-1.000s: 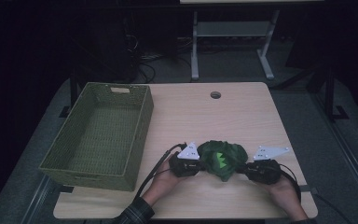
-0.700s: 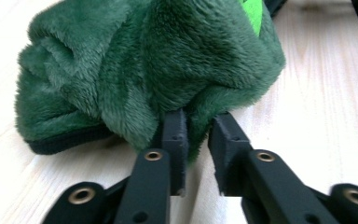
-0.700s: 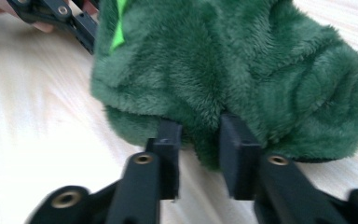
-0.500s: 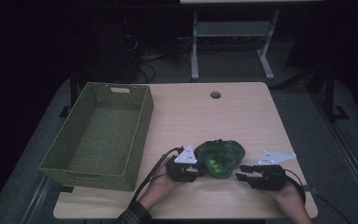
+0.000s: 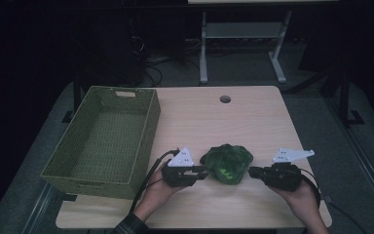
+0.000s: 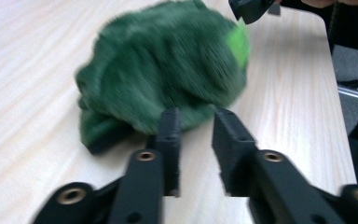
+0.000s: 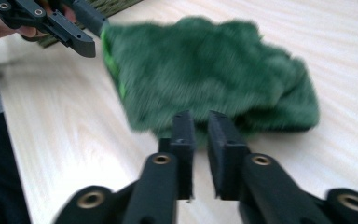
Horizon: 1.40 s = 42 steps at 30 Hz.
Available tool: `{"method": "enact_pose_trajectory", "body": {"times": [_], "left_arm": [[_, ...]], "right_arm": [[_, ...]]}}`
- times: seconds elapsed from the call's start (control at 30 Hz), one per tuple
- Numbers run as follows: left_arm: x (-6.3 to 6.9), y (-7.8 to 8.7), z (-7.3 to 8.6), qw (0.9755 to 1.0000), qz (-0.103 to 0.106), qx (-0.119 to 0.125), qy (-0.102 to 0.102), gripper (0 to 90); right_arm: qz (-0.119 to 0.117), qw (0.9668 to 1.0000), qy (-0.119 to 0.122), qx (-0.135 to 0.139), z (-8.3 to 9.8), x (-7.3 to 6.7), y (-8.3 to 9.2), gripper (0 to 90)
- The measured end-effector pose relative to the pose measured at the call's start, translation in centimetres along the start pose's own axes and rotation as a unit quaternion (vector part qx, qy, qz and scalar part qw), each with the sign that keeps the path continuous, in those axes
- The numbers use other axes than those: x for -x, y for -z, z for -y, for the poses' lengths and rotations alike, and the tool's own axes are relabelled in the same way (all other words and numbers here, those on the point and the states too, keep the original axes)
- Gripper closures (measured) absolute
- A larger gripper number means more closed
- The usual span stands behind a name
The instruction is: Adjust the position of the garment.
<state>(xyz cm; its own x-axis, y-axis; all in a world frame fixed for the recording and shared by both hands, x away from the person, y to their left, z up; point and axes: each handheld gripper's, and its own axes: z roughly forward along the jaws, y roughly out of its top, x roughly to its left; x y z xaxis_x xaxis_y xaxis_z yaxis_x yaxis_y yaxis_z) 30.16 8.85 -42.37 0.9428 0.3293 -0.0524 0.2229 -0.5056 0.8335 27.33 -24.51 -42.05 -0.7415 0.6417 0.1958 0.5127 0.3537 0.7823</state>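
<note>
A crumpled dark green fuzzy cloth [image 5: 226, 163] [image 6: 158, 70] [image 7: 205, 70] with a bright green patch lies on the wooden table [image 5: 253, 122] near its front edge. My left gripper [image 5: 204, 172] [image 6: 196, 114] points at the cloth's left edge. Its jaws have just been closing, and a clear gap with nothing in it still stands between them. My right gripper [image 5: 251, 171] [image 7: 200, 116] points at the cloth's right edge. Its jaws have also just been closing, down to a thin slit with nothing seen in it. Each gripper view also catches the other gripper [image 6: 249, 9] [image 7: 91, 32] beyond the cloth.
A deep olive woven basket [image 5: 146, 131] stands on the left part of the table, close to my left hand. A round cable hole [image 5: 225, 99] sits near the far edge. Beyond the table stands a metal frame on a dark floor.
Both grippers have drawn back slightly from the sides of the cloth and risen a little. The cloth stays where it was on the table.
</note>
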Motion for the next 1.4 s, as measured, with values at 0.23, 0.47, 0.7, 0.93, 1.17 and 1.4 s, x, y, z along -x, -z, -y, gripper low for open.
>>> {"method": "enact_pose_trajectory", "body": {"times": [0.23, 0.47, 0.7, 0.93, 1.17, 1.4], "left_arm": [[-1.7, -1.2, -1.8, 0.9999, -0.009, 0.0, 0.015, 89.4], [-2.2, -3.9, -0.8, 0.999, 0.002, -0.034, 0.031, 89.5], [-1.3, -6.0, 0.2, 0.9971, 0.015, -0.07, 0.026, 89.6], [-1.3, -7.3, 0.6, 0.9957, 0.007, -0.092, 0.01, 89.7], [-1.5, -7.2, 0.6, 0.995, -0.004, -0.1, 0.006, 89.7], [-1.4, -5.0, -0.2, 0.9967, 0.003, -0.074, 0.033, 89.5]], "right_arm": [[0.007, 0.9999, 0.012, 0.002, -2.9, 0.6, -1.6, 89.7], [0.016, 0.9983, 0.007, -0.056, -1.9, 1.1, -4.0, 89.8], [0.016, 0.9956, 0.0, -0.092, -0.1, 1.2, -4.9, 90.0], [0.015, 0.9932, -0.008, -0.115, 0.5, 1.4, -5.9, 90.0], [0.018, 0.9924, 0.004, -0.122, 0.7, 1.0, -6.1, 90.0], [0.03, 0.9981, 0.002, -0.054, -0.8, 1.7, -3.4, 90.0]]}}
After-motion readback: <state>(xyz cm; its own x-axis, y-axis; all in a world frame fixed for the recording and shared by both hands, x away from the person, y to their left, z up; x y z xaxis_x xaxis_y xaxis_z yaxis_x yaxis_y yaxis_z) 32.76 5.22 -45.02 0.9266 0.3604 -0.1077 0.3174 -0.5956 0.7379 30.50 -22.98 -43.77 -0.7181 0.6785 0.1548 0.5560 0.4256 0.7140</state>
